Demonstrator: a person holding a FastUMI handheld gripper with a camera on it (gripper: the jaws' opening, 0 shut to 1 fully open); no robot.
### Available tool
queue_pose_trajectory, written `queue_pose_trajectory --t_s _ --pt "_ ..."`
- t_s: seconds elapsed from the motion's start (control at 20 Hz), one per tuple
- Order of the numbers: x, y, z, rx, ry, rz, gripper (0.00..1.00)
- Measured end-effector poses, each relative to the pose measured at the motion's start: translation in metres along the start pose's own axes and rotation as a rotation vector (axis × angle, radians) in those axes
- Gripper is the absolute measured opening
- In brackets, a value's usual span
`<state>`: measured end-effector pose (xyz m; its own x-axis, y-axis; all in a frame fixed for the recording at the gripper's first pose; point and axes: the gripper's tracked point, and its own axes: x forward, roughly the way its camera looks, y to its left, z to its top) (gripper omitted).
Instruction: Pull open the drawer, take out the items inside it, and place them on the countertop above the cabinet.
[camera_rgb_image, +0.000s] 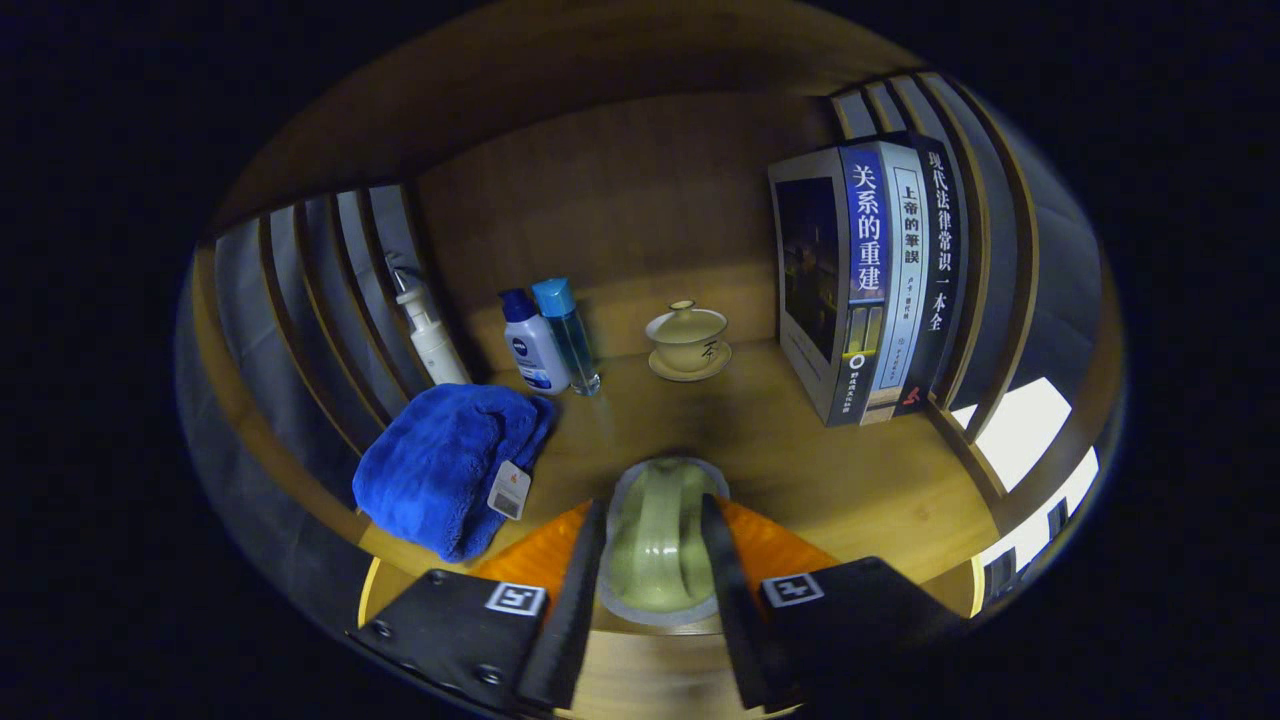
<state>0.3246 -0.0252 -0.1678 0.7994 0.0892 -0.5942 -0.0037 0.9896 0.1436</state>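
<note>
We are gripping a pale green glazed ceramic cup (655, 545) between both fingers of the gripper (655, 560), holding it over the wooden countertop (800, 450), near the folded blue towel (445, 480) at left.

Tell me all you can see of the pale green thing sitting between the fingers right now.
The green cup looks like glossy glazed ceramic, pale green with a grey rim around its outline and a raised handle-like ridge down its middle. It sits between the two black fingers of the gripper, which close against its sides. It is seen from above the wooden countertop; whether it rests on the wood or is held just above it cannot be told. Nothing else touches it.
</note>
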Motion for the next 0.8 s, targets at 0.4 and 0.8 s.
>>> queue_pose_trajectory --t_s 0.4,0.8 --pt "-0.019 0.001 -0.002 0.010 -0.047 -0.024 0.99" --pt "-0.114 0.062 -0.015 -0.037 -0.229 0.099 0.98"
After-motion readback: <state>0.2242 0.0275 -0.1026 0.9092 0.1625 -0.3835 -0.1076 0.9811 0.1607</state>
